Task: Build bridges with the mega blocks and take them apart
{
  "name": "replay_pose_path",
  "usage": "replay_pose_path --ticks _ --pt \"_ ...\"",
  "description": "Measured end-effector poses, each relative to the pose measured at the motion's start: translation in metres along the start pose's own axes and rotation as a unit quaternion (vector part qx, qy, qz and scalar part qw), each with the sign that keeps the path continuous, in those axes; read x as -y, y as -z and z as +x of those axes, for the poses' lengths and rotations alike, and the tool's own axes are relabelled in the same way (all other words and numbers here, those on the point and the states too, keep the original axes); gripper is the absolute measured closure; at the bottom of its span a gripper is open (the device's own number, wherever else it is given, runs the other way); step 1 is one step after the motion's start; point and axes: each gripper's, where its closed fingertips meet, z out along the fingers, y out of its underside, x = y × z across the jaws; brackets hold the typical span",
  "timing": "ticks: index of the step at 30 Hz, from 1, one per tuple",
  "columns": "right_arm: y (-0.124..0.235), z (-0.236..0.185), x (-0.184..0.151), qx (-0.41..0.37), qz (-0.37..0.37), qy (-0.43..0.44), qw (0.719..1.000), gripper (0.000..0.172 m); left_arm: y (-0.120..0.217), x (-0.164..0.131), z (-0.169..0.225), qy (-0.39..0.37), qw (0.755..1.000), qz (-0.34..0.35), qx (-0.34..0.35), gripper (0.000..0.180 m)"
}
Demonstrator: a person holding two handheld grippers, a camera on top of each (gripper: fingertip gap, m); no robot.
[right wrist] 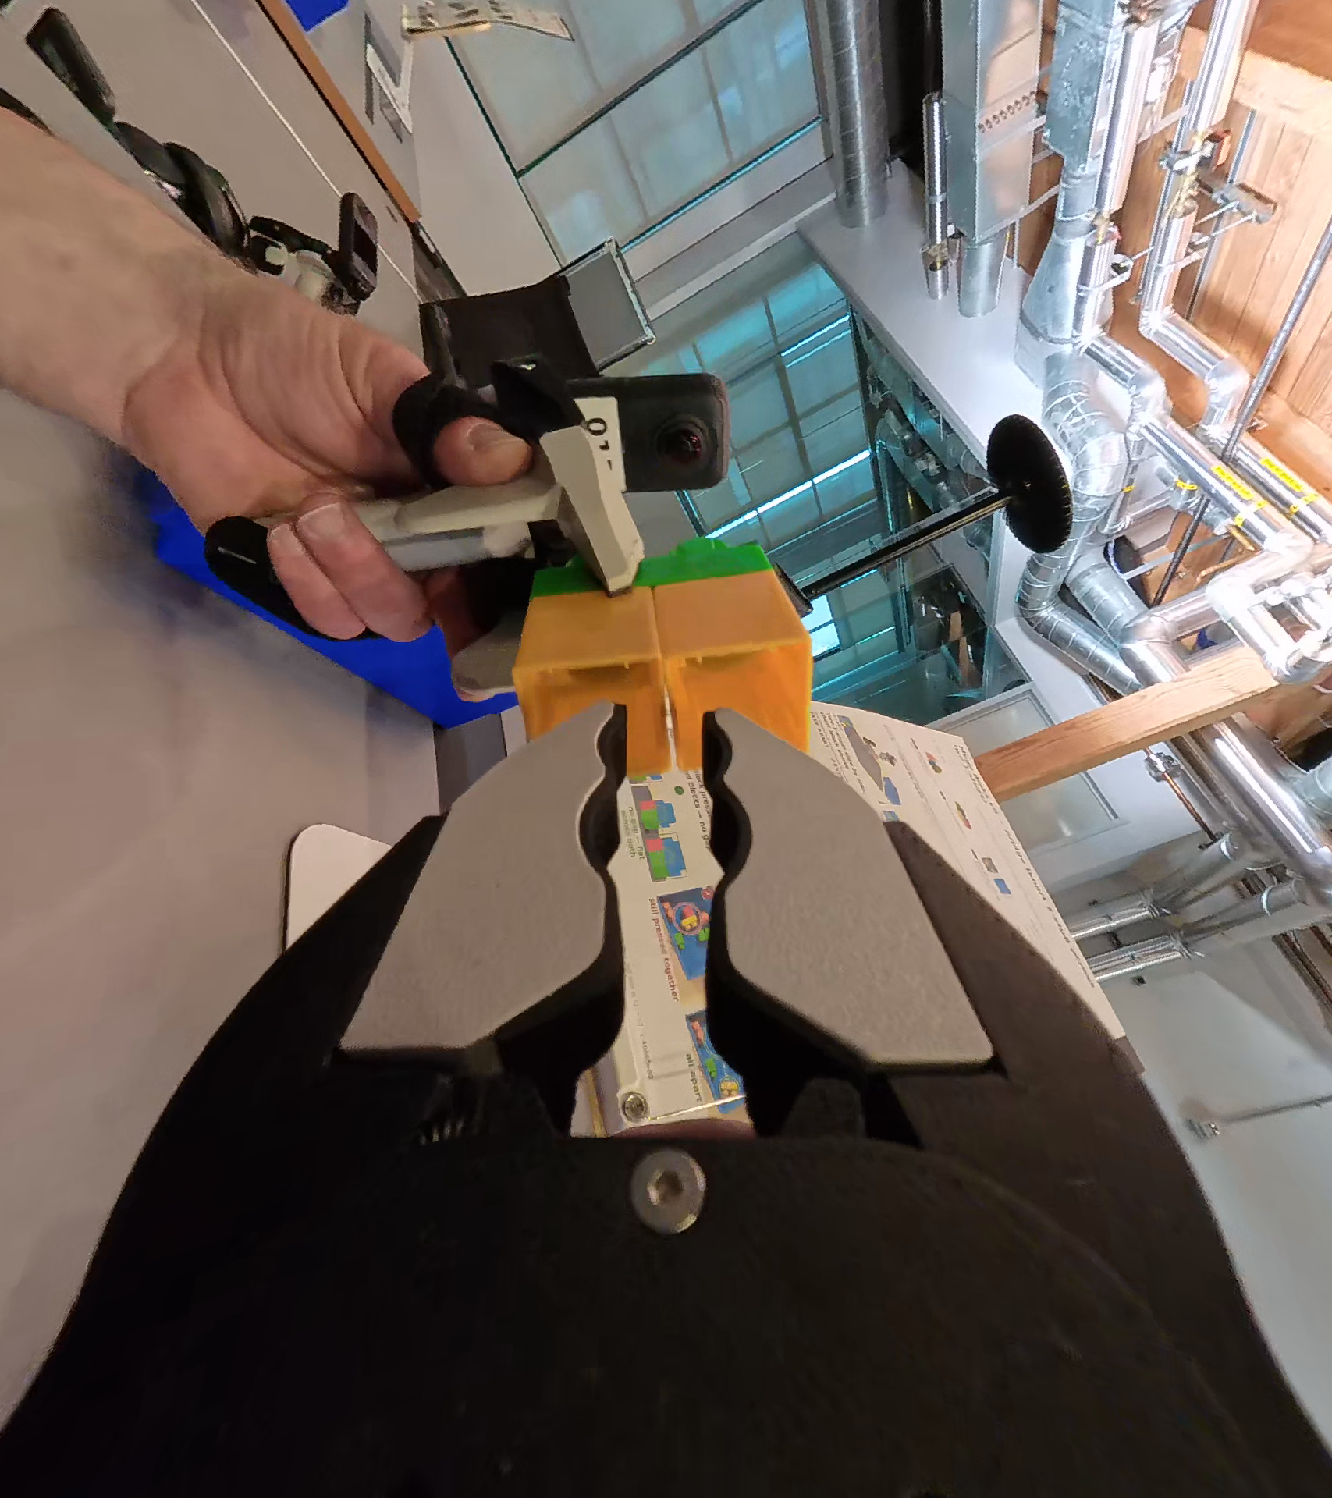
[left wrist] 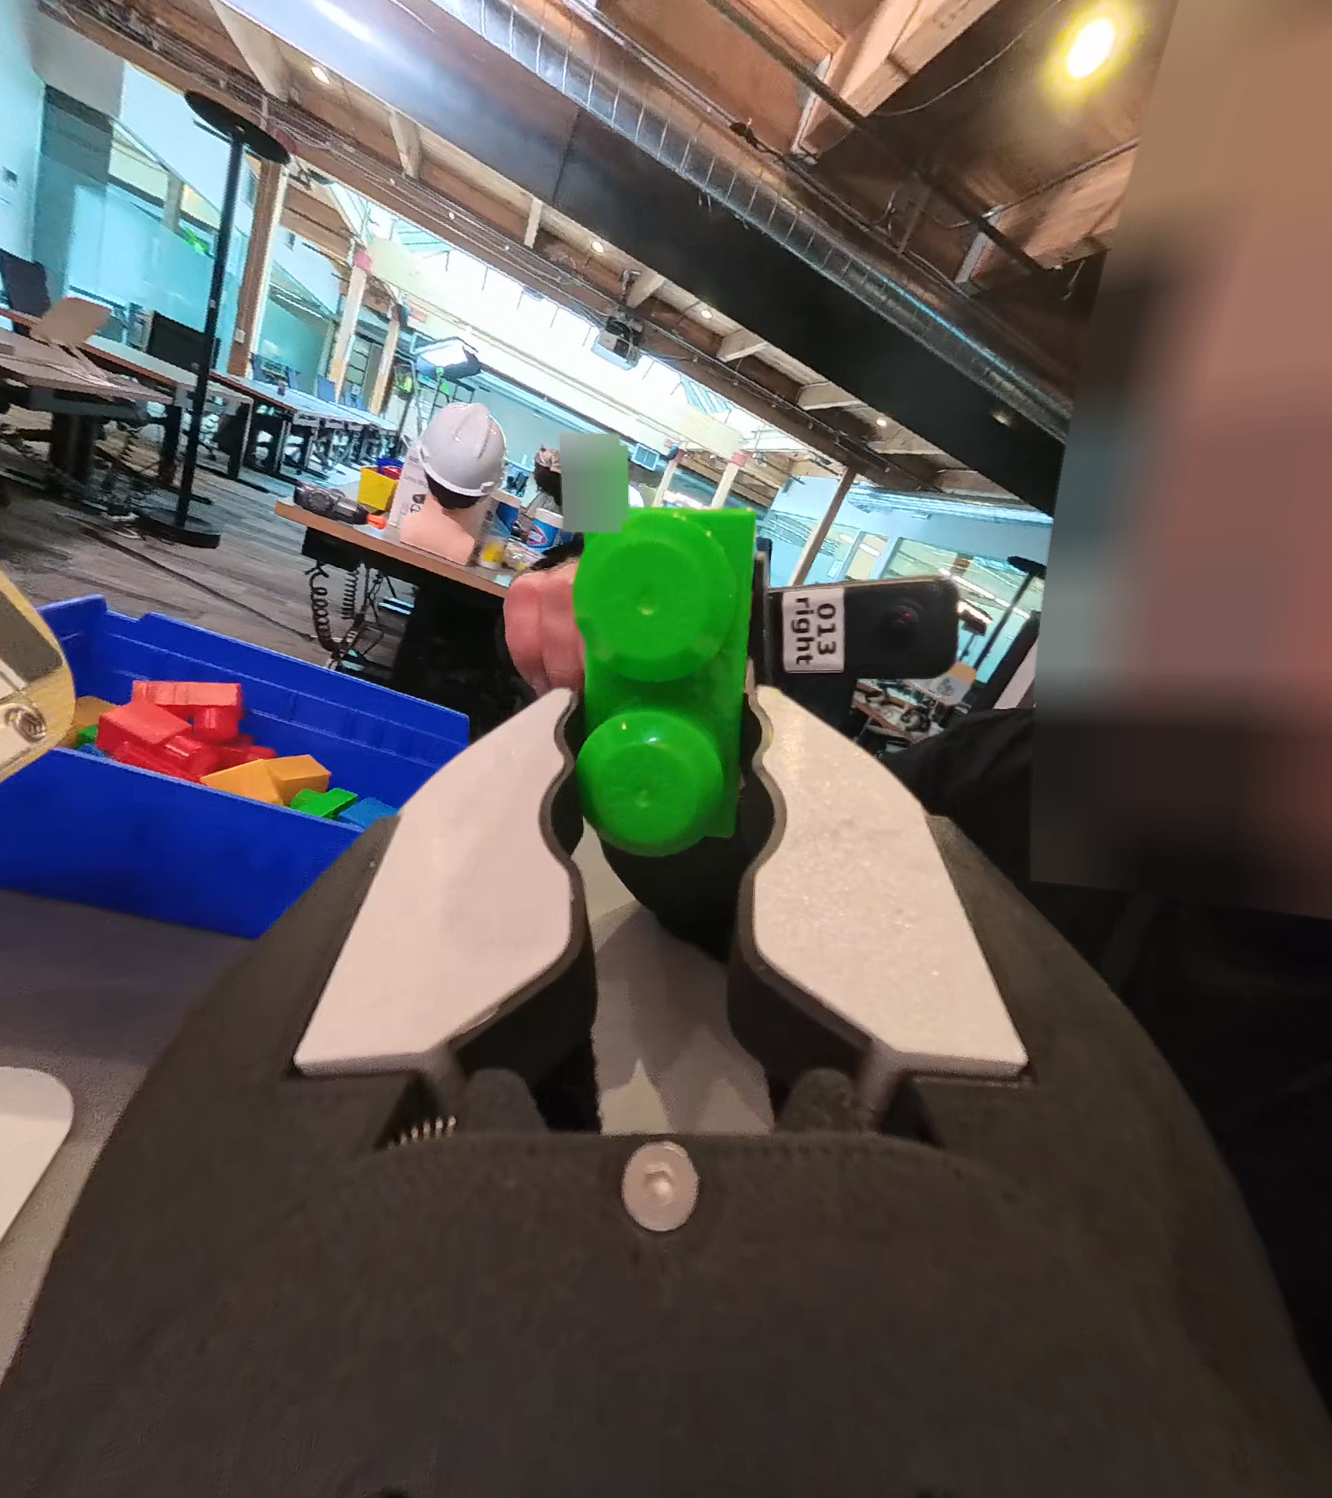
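Open-plan workshop w/ timber ceiling, grey tabletop (left wrist: pixel 38 956) below. Near: left gripper (left wrist: pixel 658 778) clamps the green two-stud plastic block (left wrist: pixel 662 673), pads pressing both sides; studs face the camera, long axis runs away from the claw. Right gripper (right wrist: pixel 666 742) pinches the adjoining walls of two orange hollow plastic blocks (right wrist: pixel 662 640) stuck under the green one, open bottoms toward it. Farther left: blue plastic bin (left wrist: pixel 160 843) w/ mixed blocks.

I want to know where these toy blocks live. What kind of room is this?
Probably a big open workshop or lab-style office. Long desks stretch across the floor, shiny metal pipes and ducts run along a bare wooden ceiling, and a work table holds a white hard hat.
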Motion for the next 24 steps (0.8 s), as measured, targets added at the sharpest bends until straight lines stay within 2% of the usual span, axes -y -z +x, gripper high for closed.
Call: replay_pose_path --ticks 4,8,17,18,20,22,24 --pt "-0.003 -0.003 0.002 -0.004 -0.004 0.010 1.000 0.166 -0.009 -0.006 0.003 0.004 1.000 0.000 -0.008 0.145" --pt "-0.002 -0.003 0.003 -0.004 -0.006 0.014 1.000 0.167 -0.010 -0.006 0.004 0.013 1.000 0.012 -0.015 0.145" --pt "0.007 0.000 0.022 -0.017 0.013 0.052 0.998 0.169 -0.013 0.001 0.027 -0.077 0.997 0.000 0.010 0.145" --pt "0.011 0.003 0.025 -0.024 0.016 0.055 0.998 0.169 -0.010 0.009 0.029 -0.080 0.997 0.020 0.015 0.145" --pt "0.031 0.027 0.029 -0.054 0.028 0.044 0.997 0.168 0.037 0.052 0.028 -0.064 0.991 0.114 0.032 0.145" --pt "0.057 0.056 0.028 -0.084 0.026 0.044 0.995 0.168 0.079 0.076 0.030 -0.130 0.978 0.124 0.102 0.145" --pt "0.073 0.075 0.013 -0.098 -0.010 0.042 0.994 0.169 0.093 0.087 0.045 -0.160 0.972 0.119 0.123 0.145"
